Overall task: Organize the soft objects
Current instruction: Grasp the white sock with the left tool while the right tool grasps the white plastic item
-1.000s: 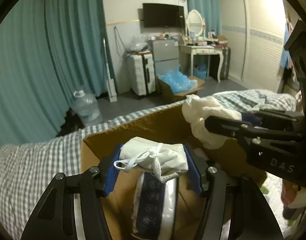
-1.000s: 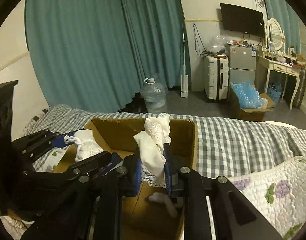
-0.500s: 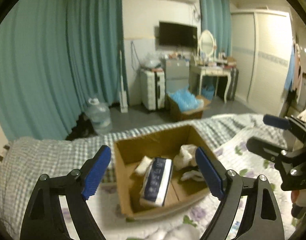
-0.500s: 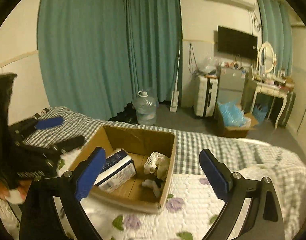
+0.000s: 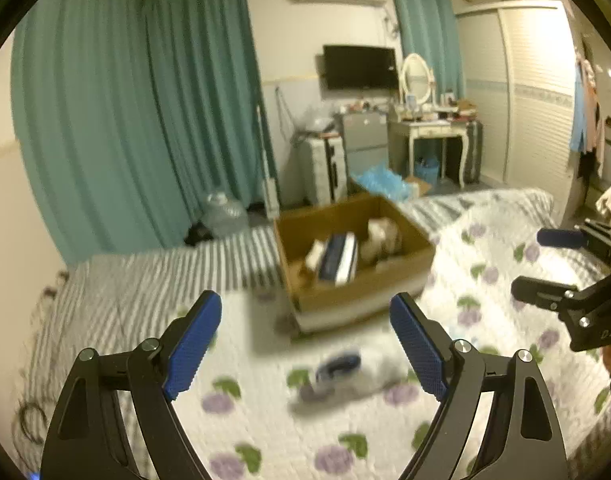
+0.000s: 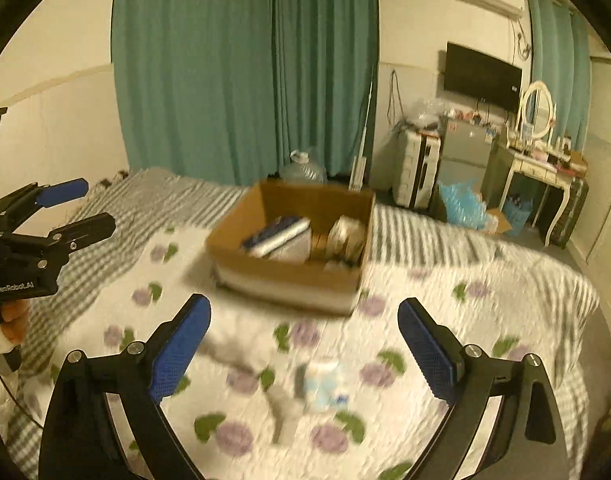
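Note:
A brown cardboard box (image 5: 369, 296) stands on the bed; it also shows in the right wrist view (image 6: 281, 278). Inside lie a navy-and-white pack (image 5: 339, 258), white cloth bundles (image 5: 379, 236) and a small white pouch (image 5: 315, 254). My left gripper (image 5: 305, 344) is open and empty, well back from the box. My right gripper (image 6: 303, 350) is open and empty too. A blurred blue-and-white soft item (image 5: 339, 368) lies on the quilt in front of the left gripper. A pale blue-white packet (image 6: 323, 386) and a whitish cloth (image 6: 241, 344) lie before the right gripper.
The bed has a white quilt with purple flowers (image 5: 485, 320) over a grey checked sheet (image 5: 125, 292). Beyond the bed are teal curtains (image 5: 125, 120), a water jug (image 5: 225, 212), a white suitcase (image 5: 323, 170), a box of blue bags (image 5: 389, 184) and a dressing table (image 5: 433, 132).
Both grippers let go of their white cloth bundles into the box, opened wide and pulled back and up away from it. The box now appears smaller and farther off.

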`<state>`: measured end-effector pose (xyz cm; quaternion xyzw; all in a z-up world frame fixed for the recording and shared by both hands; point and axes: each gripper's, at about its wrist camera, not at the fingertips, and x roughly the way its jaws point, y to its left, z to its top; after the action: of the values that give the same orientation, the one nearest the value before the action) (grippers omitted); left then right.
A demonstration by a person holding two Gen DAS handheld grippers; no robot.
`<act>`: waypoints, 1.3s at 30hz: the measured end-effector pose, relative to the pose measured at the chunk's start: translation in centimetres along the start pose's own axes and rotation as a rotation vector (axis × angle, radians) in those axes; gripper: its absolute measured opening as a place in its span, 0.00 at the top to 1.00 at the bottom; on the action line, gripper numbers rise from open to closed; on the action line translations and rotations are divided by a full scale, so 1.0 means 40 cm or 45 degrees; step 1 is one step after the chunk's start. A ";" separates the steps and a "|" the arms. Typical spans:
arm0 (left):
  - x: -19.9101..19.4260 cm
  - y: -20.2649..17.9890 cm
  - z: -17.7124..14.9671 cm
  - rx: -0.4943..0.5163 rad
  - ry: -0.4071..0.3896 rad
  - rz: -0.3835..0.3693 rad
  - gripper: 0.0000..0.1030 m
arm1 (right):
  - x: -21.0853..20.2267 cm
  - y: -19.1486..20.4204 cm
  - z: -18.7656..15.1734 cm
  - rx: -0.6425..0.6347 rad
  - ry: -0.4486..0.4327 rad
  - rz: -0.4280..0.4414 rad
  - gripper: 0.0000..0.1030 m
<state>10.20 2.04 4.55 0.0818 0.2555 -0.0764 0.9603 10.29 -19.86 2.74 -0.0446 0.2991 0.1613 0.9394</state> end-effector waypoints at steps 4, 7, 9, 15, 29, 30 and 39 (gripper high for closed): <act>0.028 -0.026 -0.109 -0.028 0.053 -0.019 0.15 | 0.068 0.021 -0.104 0.023 0.064 0.020 0.08; 0.056 -0.036 -0.181 -0.067 0.105 -0.029 0.15 | 0.142 0.037 -0.177 0.031 0.134 0.040 0.08; 0.078 -0.037 -0.222 -0.084 0.130 -0.029 0.15 | 0.187 0.040 -0.218 0.061 0.167 0.062 0.11; 0.140 -0.035 -0.316 -0.105 0.216 -0.051 0.15 | 0.319 0.055 -0.297 0.019 0.339 0.070 0.27; 0.196 -0.013 -0.386 -0.164 0.323 -0.173 0.15 | 0.344 0.018 -0.307 0.063 0.314 -0.132 0.72; 0.192 -0.012 -0.385 -0.166 0.318 -0.172 0.15 | 0.335 0.024 -0.305 0.055 0.301 -0.132 0.72; 0.198 -0.050 -0.324 -0.150 0.306 -0.213 0.15 | 0.234 0.026 -0.226 0.087 0.142 -0.040 0.73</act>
<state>10.42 1.80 -10.78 0.0125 0.3787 -0.1307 0.9162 12.19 -17.92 -10.04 -0.0262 0.3556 0.1334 0.9247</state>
